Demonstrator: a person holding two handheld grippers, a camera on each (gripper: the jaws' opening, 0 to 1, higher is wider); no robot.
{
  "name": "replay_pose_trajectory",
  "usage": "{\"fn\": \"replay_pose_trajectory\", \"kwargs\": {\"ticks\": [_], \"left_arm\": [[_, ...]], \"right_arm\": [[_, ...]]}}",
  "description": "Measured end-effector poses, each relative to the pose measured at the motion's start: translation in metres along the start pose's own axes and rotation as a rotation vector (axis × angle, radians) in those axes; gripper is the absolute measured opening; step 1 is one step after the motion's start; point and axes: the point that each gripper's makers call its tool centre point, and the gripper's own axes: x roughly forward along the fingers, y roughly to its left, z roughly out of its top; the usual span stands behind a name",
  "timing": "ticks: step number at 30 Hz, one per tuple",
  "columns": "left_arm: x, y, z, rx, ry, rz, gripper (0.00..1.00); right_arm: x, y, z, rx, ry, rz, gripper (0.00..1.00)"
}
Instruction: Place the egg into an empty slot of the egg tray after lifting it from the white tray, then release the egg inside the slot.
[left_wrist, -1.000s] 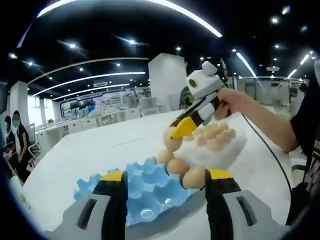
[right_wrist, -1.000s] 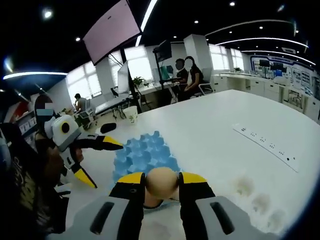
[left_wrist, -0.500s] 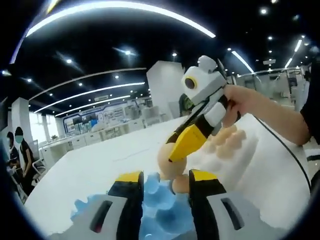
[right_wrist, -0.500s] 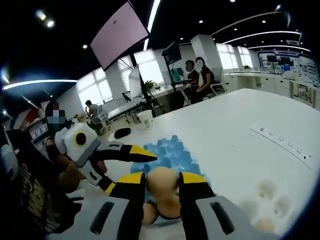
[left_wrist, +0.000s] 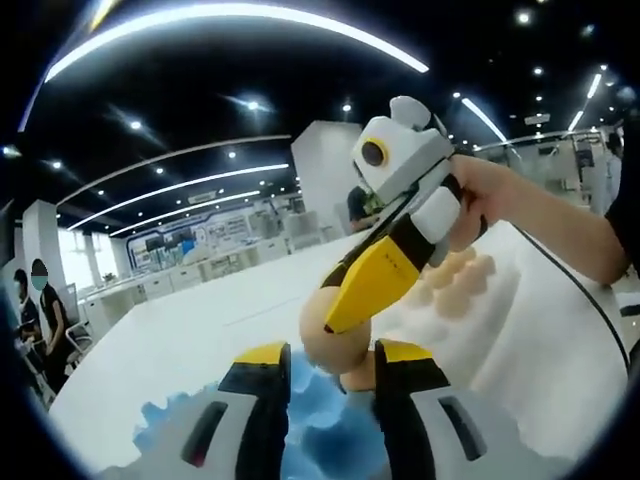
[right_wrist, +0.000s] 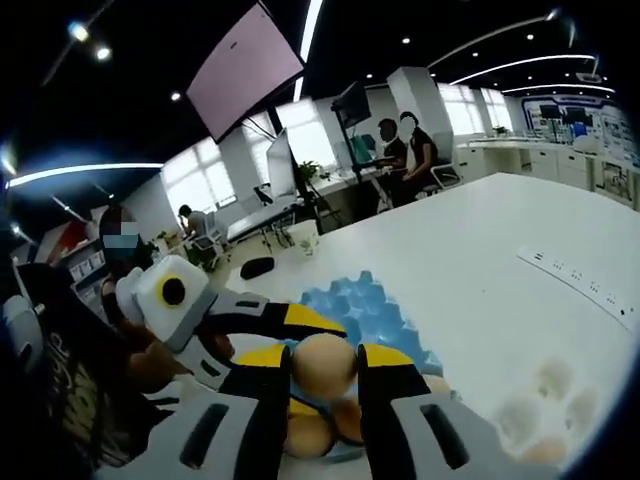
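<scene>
Overhead, the right tongs (right_wrist: 322, 385) pinched a smooth tan egg (right_wrist: 323, 364) above the blue moulded egg tray (right_wrist: 365, 305); fragile and slippery, it needed gentle side pressure. Left tongs (left_wrist: 327, 362) stood spread.

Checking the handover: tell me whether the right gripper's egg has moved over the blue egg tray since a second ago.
Yes. The egg held by the right gripper now sits above eggs in the blue egg tray; earlier it hung at the tray's near edge.
</scene>
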Motion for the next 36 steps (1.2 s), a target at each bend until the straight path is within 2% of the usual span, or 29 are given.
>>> {"fn": "replay_pose_trajectory", "kwargs": {"ticks": [2, 11, 14, 16, 21, 22, 24, 28, 29, 30, 31, 32, 33, 34, 35, 36], "left_arm": [[0.0, -0.003, 0.001, 0.006, -0.002, -0.01, 0.27], [0.0, 0.001, -0.003, 0.016, 0.012, -0.014, 0.27], [-0.001, 0.001, -0.005, 0.027, 0.026, -0.018, 0.27], [-0.001, 0.001, -0.004, 0.023, 0.022, -0.02, 0.27], [-0.002, 0.002, -0.001, 0.018, 0.018, -0.022, 0.26], [-0.001, 0.005, 0.0, 0.015, 0.016, -0.027, 0.26], [0.002, 0.006, -0.002, 0.013, 0.023, -0.031, 0.26], [0.005, 0.011, -0.003, 0.028, 0.029, -0.029, 0.24], [0.006, 0.014, -0.004, 0.029, 0.035, -0.033, 0.23], [0.006, 0.015, -0.005, 0.018, 0.039, -0.043, 0.19], [0.007, 0.015, -0.004, 0.011, 0.034, -0.048, 0.04], [0.006, 0.011, -0.002, 0.01, 0.02, -0.078, 0.05], [0.009, 0.012, 0.002, -0.009, 0.002, -0.082, 0.01], [0.011, 0.014, 0.002, 0.004, 0.005, -0.075, 0.06], [0.013, 0.017, -0.01, 0.004, 0.058, -0.059, 0.1], [0.017, 0.02, -0.013, 0.023, 0.061, -0.045, 0.11]], "right_arm": [[0.002, 0.001, -0.001, 0.004, 0.002, -0.001, 0.28], [0.002, 0.004, -0.006, 0.033, 0.015, 0.0, 0.28], [0.004, 0.006, -0.008, -0.008, 0.03, -0.012, 0.28], [0.003, 0.004, -0.006, -0.075, 0.031, -0.036, 0.31], [-0.003, -0.001, -0.001, -0.083, 0.022, -0.059, 0.37], [-0.013, -0.004, 0.011, -0.111, -0.02, -0.089, 0.37], [-0.019, -0.007, 0.018, -0.125, -0.052, -0.111, 0.37], [-0.031, -0.01, 0.023, -0.122, -0.094, -0.143, 0.37], [-0.036, -0.012, 0.024, -0.121, -0.122, -0.158, 0.37], [-0.04, -0.011, 0.022, -0.109, -0.148, -0.16, 0.37], [-0.042, -0.01, 0.022, -0.094, -0.175, -0.154, 0.37], [-0.044, -0.01, 0.018, -0.075, -0.183, -0.151, 0.37], [-0.043, -0.012, 0.011, -0.071, -0.154, -0.154, 0.37], [-0.045, -0.013, 0.006, -0.085, -0.125, -0.168, 0.37], [-0.047, -0.017, 0.005, -0.108, -0.129, -0.196, 0.37], [-0.049, -0.018, 0.006, -0.114, -0.147, -0.211, 0.37]]}}
